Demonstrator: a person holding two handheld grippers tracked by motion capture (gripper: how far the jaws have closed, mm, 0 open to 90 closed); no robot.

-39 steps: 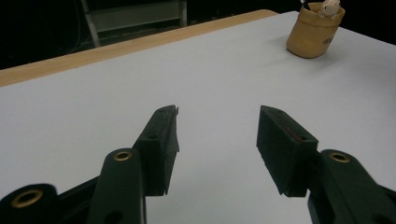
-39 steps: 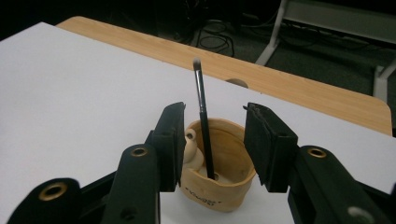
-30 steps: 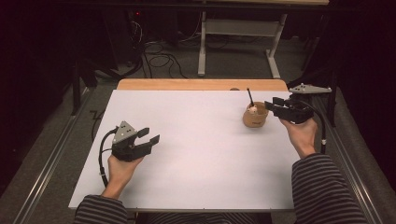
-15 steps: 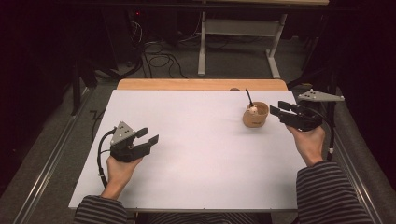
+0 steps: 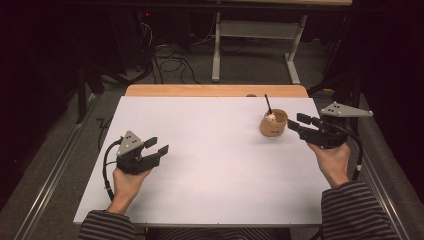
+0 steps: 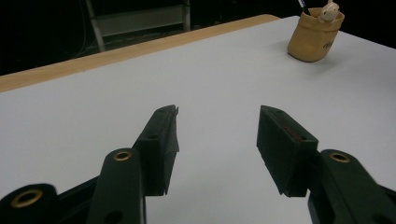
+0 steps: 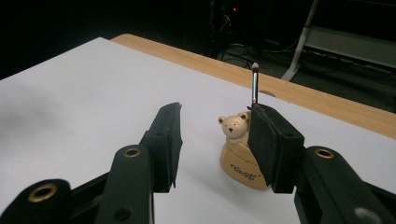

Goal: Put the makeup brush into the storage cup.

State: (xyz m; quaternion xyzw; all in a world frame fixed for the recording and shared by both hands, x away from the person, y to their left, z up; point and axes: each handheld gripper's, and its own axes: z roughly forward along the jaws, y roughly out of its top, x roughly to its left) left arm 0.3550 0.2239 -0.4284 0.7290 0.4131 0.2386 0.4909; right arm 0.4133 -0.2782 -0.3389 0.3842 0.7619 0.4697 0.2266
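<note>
A small tan pot with a little bear figure and a dark pen standing in it sits at the table's right rear. My right gripper hovers just right of it, open, and its jaws have just been opening with nothing between them. In the right gripper view the pot and its pen sit just beyond my right gripper, partly behind the right jaw. My left gripper rests open and empty at the table's left front. In the left gripper view the pot stands far off beyond my left gripper.
The white tabletop has a wooden strip along its far edge. Beyond it stand a metal table frame and loose cables on the dark floor. A rail runs along the table's left side.
My right gripper has drawn back to the right, away from the pot, which stays on the table. Its jaws stand wider. The left gripper has not moved.
</note>
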